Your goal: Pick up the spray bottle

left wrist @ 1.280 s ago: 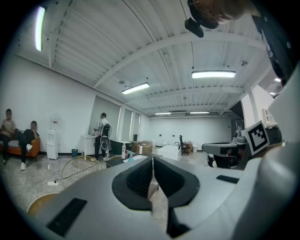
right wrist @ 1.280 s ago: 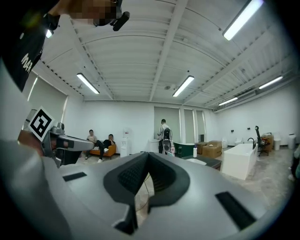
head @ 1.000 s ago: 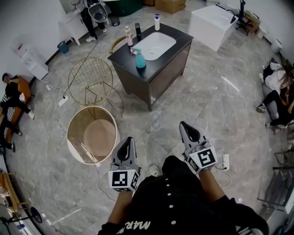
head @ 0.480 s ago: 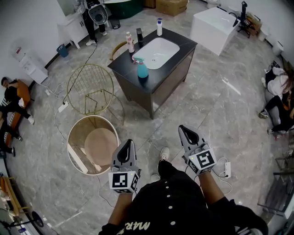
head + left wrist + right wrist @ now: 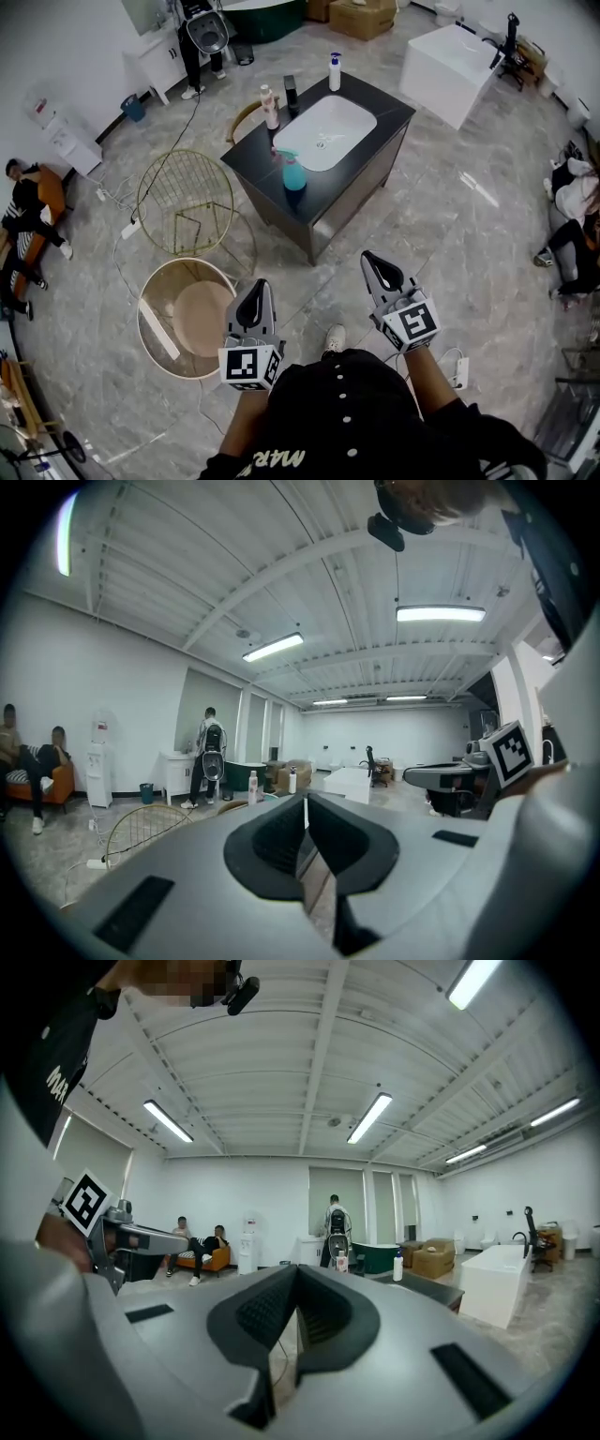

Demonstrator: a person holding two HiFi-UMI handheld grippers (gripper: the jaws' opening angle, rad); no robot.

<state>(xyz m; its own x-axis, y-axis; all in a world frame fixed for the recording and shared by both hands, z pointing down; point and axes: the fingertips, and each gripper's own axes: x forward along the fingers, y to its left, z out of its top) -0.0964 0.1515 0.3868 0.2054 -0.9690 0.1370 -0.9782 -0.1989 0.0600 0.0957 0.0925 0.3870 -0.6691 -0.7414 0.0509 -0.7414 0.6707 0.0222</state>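
Note:
The teal spray bottle (image 5: 293,174) stands upright near the front edge of a black vanity counter (image 5: 375,92), beside its white sink (image 5: 325,131). My left gripper (image 5: 257,286) and right gripper (image 5: 369,257) are held out level over the floor, well short of the vanity, both shut with nothing in them. In the left gripper view the left gripper (image 5: 306,803) shows its pads meeting in a thin line. The right gripper (image 5: 296,1281) looks the same in its own view. The gripper bodies hide the spray bottle in both gripper views.
A gold wire chair (image 5: 186,192) and a round tub (image 5: 187,317) stand on the floor to the left. Three other bottles (image 5: 270,105) stand at the counter's back. A white block tub (image 5: 455,54) is far right. People sit at the left wall (image 5: 23,202) and right edge (image 5: 574,211).
The vanity and spray bottle have come nearer and lower in the head view as the person walked forward. Both grippers moved along with the body and stayed shut.

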